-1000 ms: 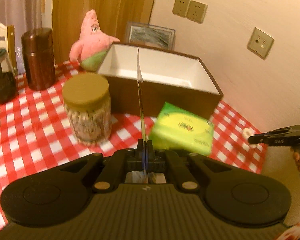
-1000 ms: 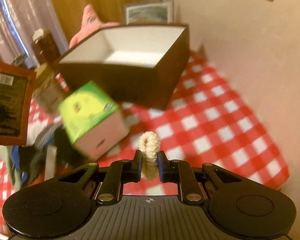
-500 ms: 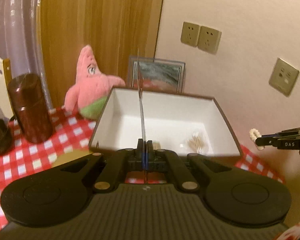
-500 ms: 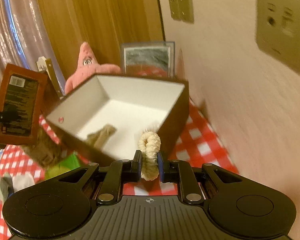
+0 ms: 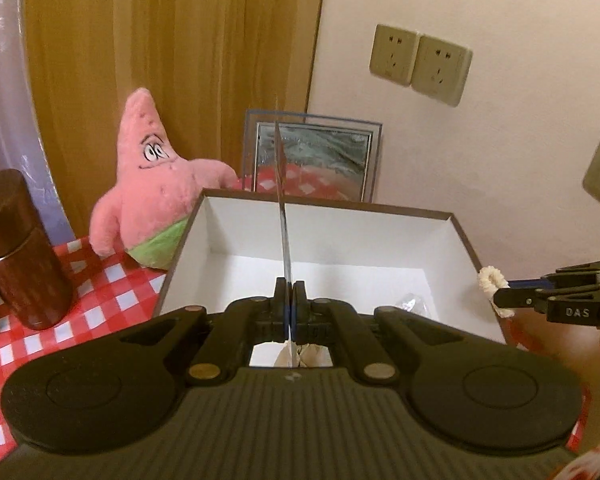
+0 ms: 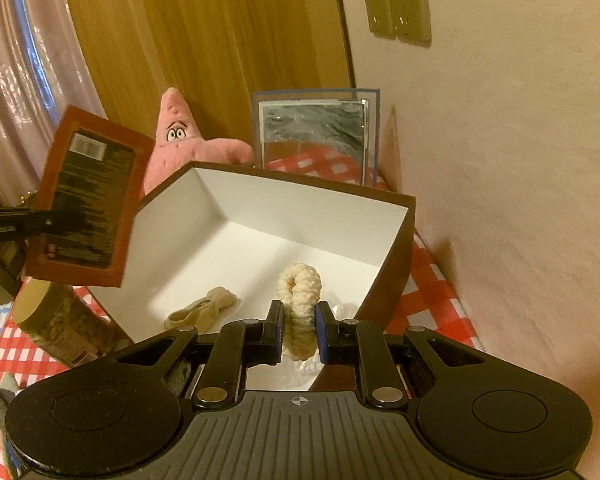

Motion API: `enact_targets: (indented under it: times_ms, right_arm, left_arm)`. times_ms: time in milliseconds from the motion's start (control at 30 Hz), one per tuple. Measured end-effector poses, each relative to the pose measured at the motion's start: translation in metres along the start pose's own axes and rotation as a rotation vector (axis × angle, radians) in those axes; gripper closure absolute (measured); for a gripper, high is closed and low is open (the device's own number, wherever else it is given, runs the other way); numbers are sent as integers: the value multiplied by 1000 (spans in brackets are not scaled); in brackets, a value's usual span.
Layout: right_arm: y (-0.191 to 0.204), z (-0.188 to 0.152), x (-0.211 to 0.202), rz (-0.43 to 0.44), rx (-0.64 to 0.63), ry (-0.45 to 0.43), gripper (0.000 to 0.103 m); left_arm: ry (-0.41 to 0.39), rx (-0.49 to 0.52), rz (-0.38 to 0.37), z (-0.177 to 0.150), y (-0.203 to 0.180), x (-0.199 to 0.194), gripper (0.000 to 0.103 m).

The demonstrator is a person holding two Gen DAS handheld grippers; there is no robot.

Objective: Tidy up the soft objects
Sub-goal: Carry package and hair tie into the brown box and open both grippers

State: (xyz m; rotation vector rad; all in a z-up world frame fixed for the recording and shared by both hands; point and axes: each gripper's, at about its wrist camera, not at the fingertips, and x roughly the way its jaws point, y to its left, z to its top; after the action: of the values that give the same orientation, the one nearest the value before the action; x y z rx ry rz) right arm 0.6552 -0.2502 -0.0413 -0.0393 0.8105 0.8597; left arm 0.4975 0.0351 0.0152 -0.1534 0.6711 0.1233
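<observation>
A brown box with a white inside (image 5: pixel 380 232) (image 6: pixel 312 216) stands open on the red checked cloth. My left gripper (image 5: pixel 289 292) is shut on a thin flat red-brown packet (image 5: pixel 282 208) (image 6: pixel 86 200), seen edge-on above the box's near-left part. Over the box's right side, my right gripper (image 6: pixel 299 316) (image 5: pixel 500 300) is shut on a cream rope loop (image 6: pixel 299 300) (image 5: pixel 491 280). A beige fabric piece (image 6: pixel 202 310) lies on the box floor. A pink star plush (image 5: pixel 148 184) (image 6: pixel 180 140) sits behind the box's left corner.
A framed picture (image 5: pixel 312 160) leans on the wall behind the box. A brown canister (image 5: pixel 16 248) stands at left. Near the box's front left is a jar with a beige lid (image 6: pixel 56 320). The wall with sockets (image 5: pixel 420 64) runs close along the right.
Both grippers have moved forward from the table's front to above the box, each keeping its hold. The green packet and the jar have dropped out of the left wrist view.
</observation>
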Motion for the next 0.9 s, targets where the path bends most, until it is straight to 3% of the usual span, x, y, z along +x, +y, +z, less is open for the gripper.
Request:
enact_targets:
  times_ms: [267, 567, 700, 800, 900]
  right_arm:
    - [-7, 4, 13, 5, 13, 13, 86]
    - [-6, 6, 17, 13, 9, 19, 86]
    - [-2, 8, 20, 21, 3, 20, 86]
    - [3, 9, 21, 34, -4, 14, 86]
    - [8, 12, 21, 63, -6, -15, 86]
  left_arm:
    - [36, 22, 16, 4, -4, 39, 99]
    - [78, 1, 40, 3, -1, 49, 96]
    - [86, -4, 48, 1, 2, 45, 85]
    - [88, -15, 53, -1, 4, 40, 83]
    - [91, -23, 59, -2, 5, 35, 72]
